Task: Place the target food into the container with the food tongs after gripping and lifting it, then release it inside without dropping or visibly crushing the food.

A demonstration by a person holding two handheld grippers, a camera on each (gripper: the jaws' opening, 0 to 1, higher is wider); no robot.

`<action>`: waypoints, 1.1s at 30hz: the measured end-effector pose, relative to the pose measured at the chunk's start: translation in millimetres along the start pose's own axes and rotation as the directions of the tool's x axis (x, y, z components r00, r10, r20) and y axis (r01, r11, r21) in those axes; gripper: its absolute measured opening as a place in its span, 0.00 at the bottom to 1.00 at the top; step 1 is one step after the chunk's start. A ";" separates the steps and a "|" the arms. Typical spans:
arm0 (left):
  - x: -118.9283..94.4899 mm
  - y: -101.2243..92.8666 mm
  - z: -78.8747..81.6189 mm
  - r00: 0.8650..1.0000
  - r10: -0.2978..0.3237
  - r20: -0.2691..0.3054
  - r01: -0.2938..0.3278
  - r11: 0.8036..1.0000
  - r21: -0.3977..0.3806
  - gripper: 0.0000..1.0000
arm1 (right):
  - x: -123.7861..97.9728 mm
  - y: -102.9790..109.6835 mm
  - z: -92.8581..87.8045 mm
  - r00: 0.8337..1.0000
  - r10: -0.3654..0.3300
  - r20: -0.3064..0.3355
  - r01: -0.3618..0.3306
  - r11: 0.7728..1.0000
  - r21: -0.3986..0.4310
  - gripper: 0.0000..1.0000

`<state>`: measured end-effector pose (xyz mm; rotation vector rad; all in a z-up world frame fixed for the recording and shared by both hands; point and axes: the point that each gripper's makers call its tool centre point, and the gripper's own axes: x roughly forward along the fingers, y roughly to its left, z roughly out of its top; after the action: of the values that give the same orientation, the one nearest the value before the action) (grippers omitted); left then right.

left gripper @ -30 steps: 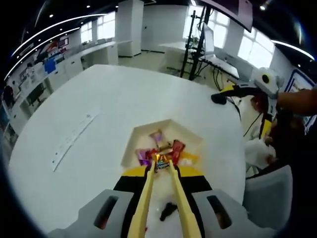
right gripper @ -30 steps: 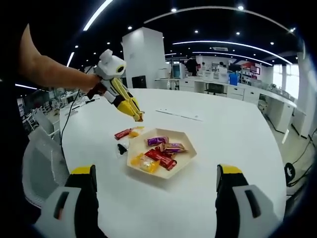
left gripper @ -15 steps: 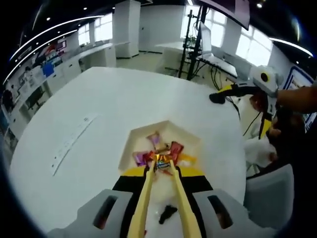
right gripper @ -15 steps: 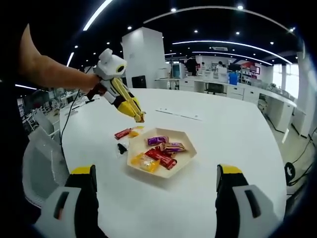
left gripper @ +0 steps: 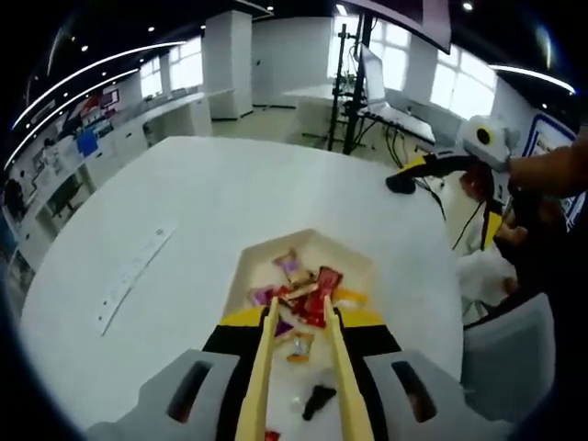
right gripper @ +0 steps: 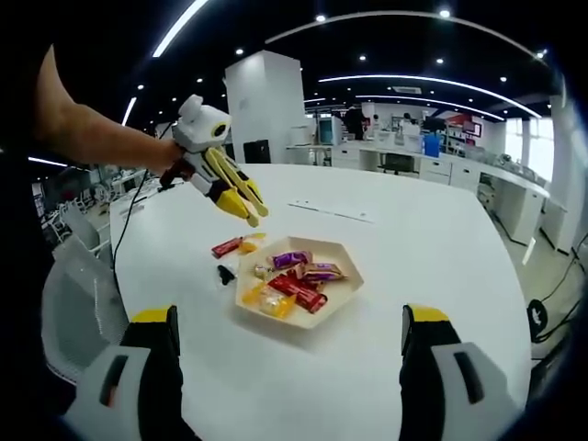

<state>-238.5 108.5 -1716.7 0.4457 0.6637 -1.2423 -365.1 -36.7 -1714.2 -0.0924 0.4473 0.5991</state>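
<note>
on the surface [right gripper: 441,276]:
candy: wrapped pieces lie in the tray [right gripper: 342,296], one [left gripper: 297,345] at its near rim, a red one [right gripper: 227,246] outside
left tongs [right gripper: 255,215]: apart, empty, raised above the tray
right tongs [left gripper: 401,184]: cannot tell

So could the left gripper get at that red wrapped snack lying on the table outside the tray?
Probably yes. The left gripper hangs open above the red snack, which lies bare on the white table beside the tray, with nothing between them.
</note>
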 end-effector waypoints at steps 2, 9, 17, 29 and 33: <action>-0.8 1.2 0.0 1.000 0.001 0.005 -0.001 1.000 -0.001 0.24 | 0.6 0.7 0.0 1.000 0.001 0.000 -0.001 1.000 0.000 1.00; -5.7 3.6 -2.0 1.000 0.011 0.024 -0.011 1.000 -0.010 0.25 | 2.2 2.7 1.0 1.000 0.005 0.000 -0.005 1.000 -0.001 1.00; -12.4 5.3 -15.0 0.999 0.014 0.038 -0.013 1.000 -0.025 0.25 | 1.6 3.0 -1.2 1.000 0.006 -0.007 -0.006 1.000 -0.003 1.00; -30.1 12.8 -32.4 0.994 0.034 0.101 -0.032 0.999 -0.024 0.26 | 3.4 5.9 -2.3 1.000 0.011 -0.012 -0.012 1.000 -0.004 1.00; -34.8 11.3 -43.0 0.994 0.030 0.109 -0.028 0.999 -0.017 0.26 | 4.5 7.6 -2.5 1.000 0.015 -0.013 -0.015 1.000 -0.004 1.00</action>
<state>-243.1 164.1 -1725.1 0.3708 0.5712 -1.2247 -367.0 -28.7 -1718.0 -0.0971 0.4593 0.6145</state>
